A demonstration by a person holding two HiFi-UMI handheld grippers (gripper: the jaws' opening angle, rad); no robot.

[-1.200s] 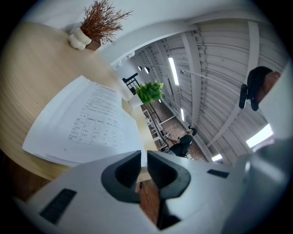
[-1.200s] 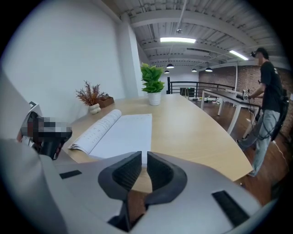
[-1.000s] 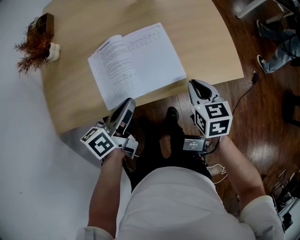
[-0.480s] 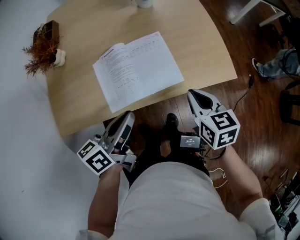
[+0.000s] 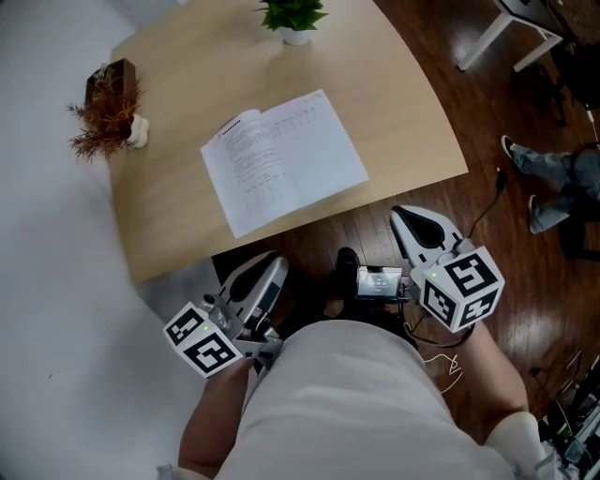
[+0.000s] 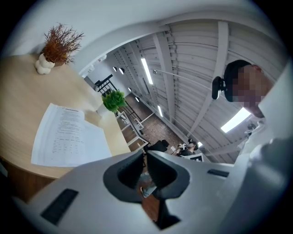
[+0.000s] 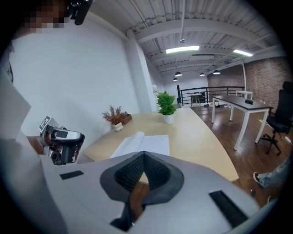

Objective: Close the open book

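bright loft room with a curved wooden worktop

a pale, curved worktop (image 5: 394,103) is standing beside a white wall (image 7: 91,77) on a dark plank floor (image 5: 441,37), with a green potted plant (image 5: 293,19) sitting at its far end and a dried brown sprig (image 5: 108,117) sitting by the wall. long strip lights (image 7: 182,49) are glowing under a white ribbed ceiling (image 6: 192,59). further off, a black railing (image 7: 206,93), a white table (image 7: 238,104), a black office chair (image 7: 280,119) and a brick wall (image 7: 261,75) are showing.
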